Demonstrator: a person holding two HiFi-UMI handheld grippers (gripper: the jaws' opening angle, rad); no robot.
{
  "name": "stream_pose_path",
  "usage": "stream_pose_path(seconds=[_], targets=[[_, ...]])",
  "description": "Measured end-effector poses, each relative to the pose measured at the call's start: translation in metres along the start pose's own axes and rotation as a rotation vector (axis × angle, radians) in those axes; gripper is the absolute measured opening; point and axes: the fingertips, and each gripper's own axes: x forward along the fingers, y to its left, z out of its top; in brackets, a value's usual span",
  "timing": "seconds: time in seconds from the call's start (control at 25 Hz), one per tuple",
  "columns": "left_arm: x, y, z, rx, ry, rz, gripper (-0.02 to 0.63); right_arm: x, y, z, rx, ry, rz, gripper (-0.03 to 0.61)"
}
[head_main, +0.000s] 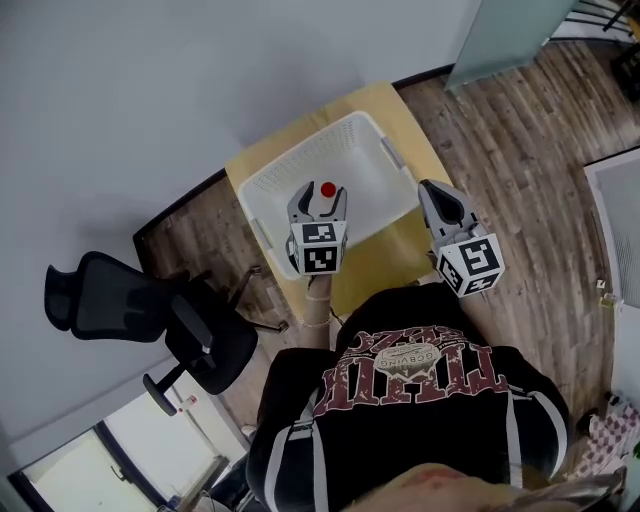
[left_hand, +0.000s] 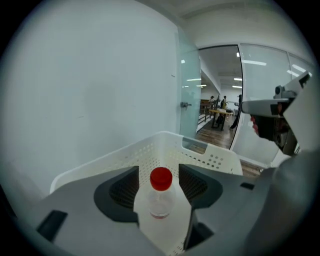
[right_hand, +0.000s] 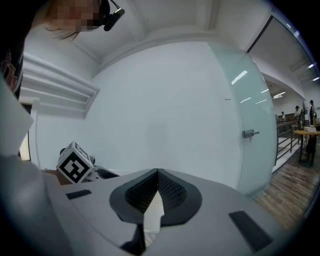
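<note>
Two grippers work over a yellow surface (head_main: 385, 272) that carries a white basket (head_main: 290, 160). The left gripper (head_main: 317, 200) has its fingers clenched on a clear bottle (left_hand: 160, 201), held over the basket's inside. My read: grasp and lift done, bottle not yet set down. The right gripper (head_main: 430, 190) has its fingers pressed together, empty, beside the basket's right edge. The bottle is upright, long axis vertical, red cap (left_hand: 161, 178) pointing up.

Right gripper (right_hand: 158, 172) fingers (right_hand: 172, 192) together; white wall (right_hand: 160, 115) ahead.
</note>
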Motion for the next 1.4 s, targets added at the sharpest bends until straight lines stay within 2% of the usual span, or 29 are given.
stream_pose_path(seconds=[0.12, 0.4, 0.56, 0.64, 1.0, 1.2, 1.4], targets=[[0.009, 0.000, -0.006, 0.061, 0.054, -0.002, 0.272, -0.003, -0.009, -0.002, 0.011, 0.003, -0.017, 0.017], [0.028, -0.002, -0.017, 0.061, 0.126, -0.069, 0.272, -0.008, -0.023, -0.004, 0.019, 0.006, -0.048, 0.017], [0.033, -0.003, -0.022, 0.067, 0.152, -0.079, 0.264, -0.012, -0.029, -0.004, 0.024, 0.005, -0.057, 0.017], [0.034, -0.004, -0.022, 0.073, 0.153, -0.083, 0.236, -0.014, -0.032, -0.005, 0.024, 0.004, -0.061, 0.017], [0.031, -0.008, -0.017, 0.103, 0.141, -0.069, 0.213, -0.020, -0.041, -0.006, 0.034, -0.001, -0.067, 0.017], [0.021, -0.012, -0.015, 0.074, 0.119, -0.060, 0.189, -0.028, -0.042, -0.006, 0.037, -0.008, -0.064, 0.017], [0.010, -0.015, -0.008, 0.083, 0.084, -0.043, 0.186, -0.033, -0.039, -0.004, 0.037, -0.018, -0.054, 0.017]])
